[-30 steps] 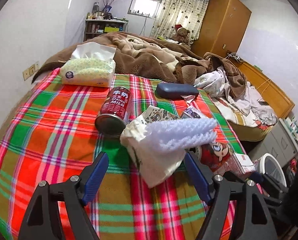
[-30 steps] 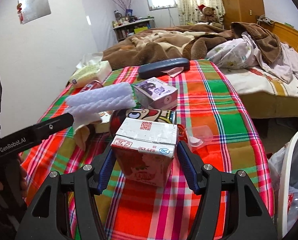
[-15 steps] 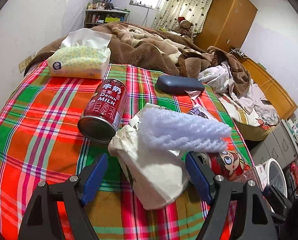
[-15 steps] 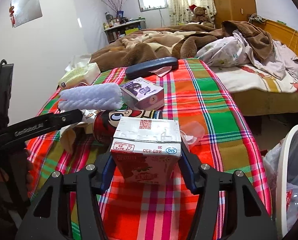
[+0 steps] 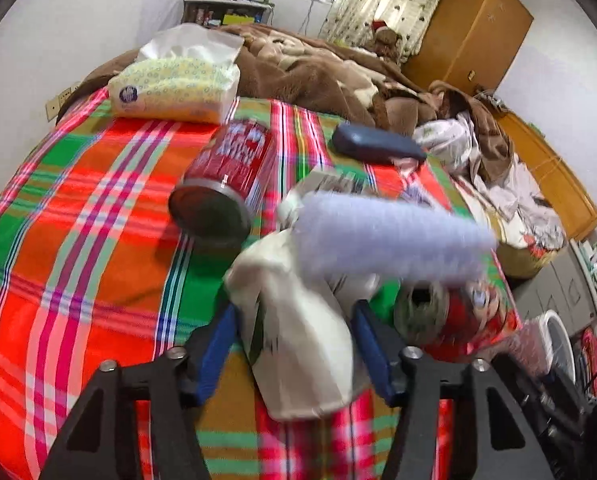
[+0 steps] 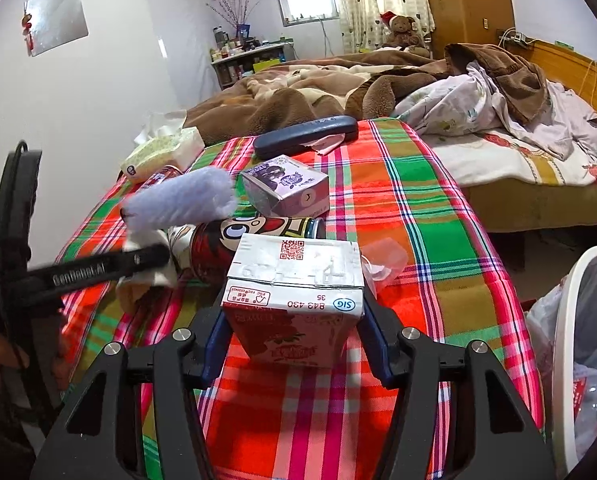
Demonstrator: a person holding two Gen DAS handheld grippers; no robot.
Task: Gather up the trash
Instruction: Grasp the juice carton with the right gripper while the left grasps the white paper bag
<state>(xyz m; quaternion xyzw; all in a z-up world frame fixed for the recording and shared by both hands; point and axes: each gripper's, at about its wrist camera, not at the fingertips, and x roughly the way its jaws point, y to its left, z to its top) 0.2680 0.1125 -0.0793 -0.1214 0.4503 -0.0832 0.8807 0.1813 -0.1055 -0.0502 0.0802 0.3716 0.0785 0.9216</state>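
While the right gripper (image 6: pixel 292 330) clamps a carton (image 6: pixel 294 300), the left gripper's (image 5: pixel 294 344) jaws have just been closing on a wrapper (image 5: pixel 302 336).

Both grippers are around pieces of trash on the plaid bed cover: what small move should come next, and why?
Probably lift the carton toward the bin. The right gripper already clamps the carton's sides, and the bin stands just to its right. The left gripper has just been closing around the white bag, though blur hides whether its pads press yet, so it likely needs to finish closing first.
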